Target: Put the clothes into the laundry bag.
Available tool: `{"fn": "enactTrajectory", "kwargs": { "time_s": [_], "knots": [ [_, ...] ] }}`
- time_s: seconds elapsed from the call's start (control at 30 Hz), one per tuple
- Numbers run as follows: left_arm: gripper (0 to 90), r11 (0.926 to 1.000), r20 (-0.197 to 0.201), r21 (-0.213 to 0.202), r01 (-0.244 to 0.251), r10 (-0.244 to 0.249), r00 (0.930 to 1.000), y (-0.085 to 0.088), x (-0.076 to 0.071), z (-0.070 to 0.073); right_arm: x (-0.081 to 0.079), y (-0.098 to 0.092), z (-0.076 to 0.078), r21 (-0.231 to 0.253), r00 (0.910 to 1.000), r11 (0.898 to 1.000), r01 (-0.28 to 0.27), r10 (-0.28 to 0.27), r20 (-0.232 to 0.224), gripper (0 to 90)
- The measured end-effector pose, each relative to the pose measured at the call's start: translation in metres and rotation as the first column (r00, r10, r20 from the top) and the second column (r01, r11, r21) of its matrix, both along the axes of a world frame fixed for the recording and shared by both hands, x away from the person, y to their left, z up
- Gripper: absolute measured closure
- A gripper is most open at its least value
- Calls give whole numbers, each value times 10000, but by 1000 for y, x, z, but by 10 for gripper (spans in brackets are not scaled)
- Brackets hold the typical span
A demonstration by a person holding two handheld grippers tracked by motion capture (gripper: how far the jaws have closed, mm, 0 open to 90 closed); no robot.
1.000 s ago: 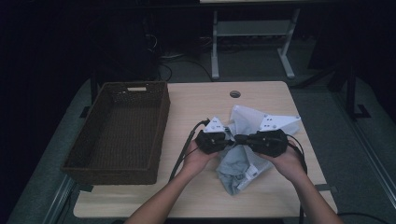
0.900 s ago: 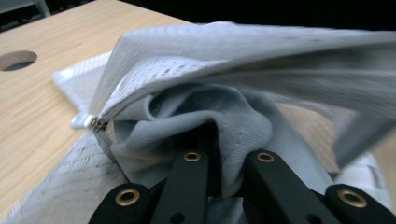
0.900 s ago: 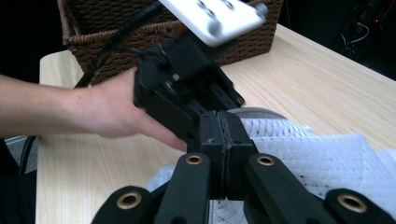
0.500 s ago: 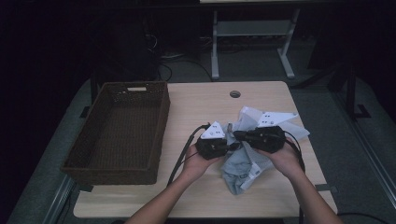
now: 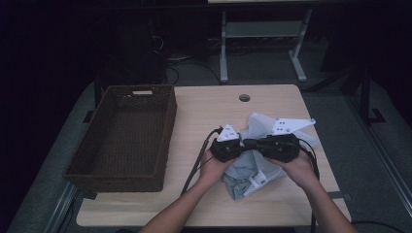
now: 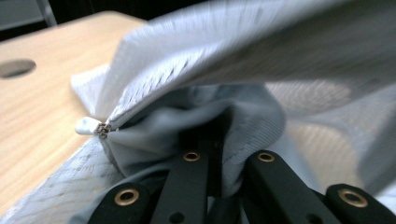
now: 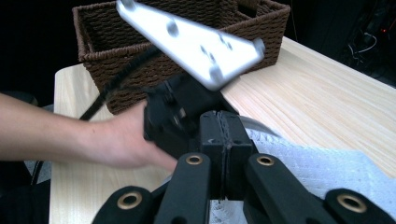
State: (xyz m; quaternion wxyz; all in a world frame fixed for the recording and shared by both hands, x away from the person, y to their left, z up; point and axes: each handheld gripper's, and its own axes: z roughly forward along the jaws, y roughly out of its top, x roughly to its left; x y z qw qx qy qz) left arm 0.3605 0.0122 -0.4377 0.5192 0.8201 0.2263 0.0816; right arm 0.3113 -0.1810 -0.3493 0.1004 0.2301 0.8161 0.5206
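Presently, your two grippers meet nose to nose over the pale grey garment [image 5: 252,170], which lies bunched on the right half of the table [image 5: 204,116], well apart from the brown wicker basket [image 5: 127,131] at the left. The left gripper [image 5: 241,144] has its fingers clenched on a fold of the fabric, zipper end [image 6: 95,128] showing just beside. The right gripper [image 5: 248,143] has its fingers pressed together; whether cloth sits between them cannot be told.
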Motion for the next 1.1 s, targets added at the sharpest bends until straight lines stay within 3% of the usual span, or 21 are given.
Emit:
{"fn": "enactTrajectory", "kwargs": {
  "time_s": [0.1, 0.23, 0.4, 0.53, 0.6, 0.7, 0.77, 0.87, 0.9, 1.0, 1.07, 1.1],
  "knots": [
    [845, 9999, -117, 0, 105, -105, 9999, 1, 0, 0, 1, -1, 0, -169, 9998, 9997, 159, -157, 79, 888],
    [631, 9995, -53, 256, 164, -162, 9999, 13, -6, 10, 6, -5, -5, -375, 9984, 9977, 562, -560, 78, 887],
    [438, 9999, -127, 115, 21, -20, 9999, 43, -13, 25, 9, -7, -8, -447, 9970, 9960, 772, -773, 8, 887],
    [380, 9981, 195, 391, -485, 478, 9987, 65, -11, 31, 11, -8, -9, -490, 9964, 9952, 842, -844, -10, 887],
    [372, 9969, 74, 290, -733, 731, 9973, 70, -3, 28, 12, -9, -9, -491, 9963, 9951, 864, -865, -5, 887],
    [414, 9984, -109, 60, -562, 562, 9984, 67, 9, 23, 13, -8, -10, -505, 9961, 9949, 876, -879, -40, 887],
    [536, 9998, -28, -15, -217, 217, 9998, 59, 13, 20, 14, -8, -11, -515, 9960, 9947, 894, -897, -28, 887],
    [826, 9994, 127, -28, 335, -335, 9994, 44, 14, 19, 15, -9, -11, -521, 9958, 9945, 912, -916, -51, 887],
    [876, 9983, 167, -102, 571, -569, 9982, 39, 12, 20, 15, -9, -11, -515, 9957, 9944, 919, -923, -54, 888],
    [887, 9899, 485, 14, 1420, -1419, 9887, 22, 0, 23, 16, -11, -11, -545, 9951, 9936, 987, -990, -22, 888],
    [887, 9885, 706, 209, 1500, -1511, 9860, 11, -5, 24, 16, -12, -12, -536, 9948, 9934, 1013, -1017, -47, 888],
    [887, 9910, 692, 149, 1328, -1335, 9886, 7, -3, 23, 15, -12, -11, -521, 9949, 9936, 1007, -1010, -42, 887]
  ]
}}
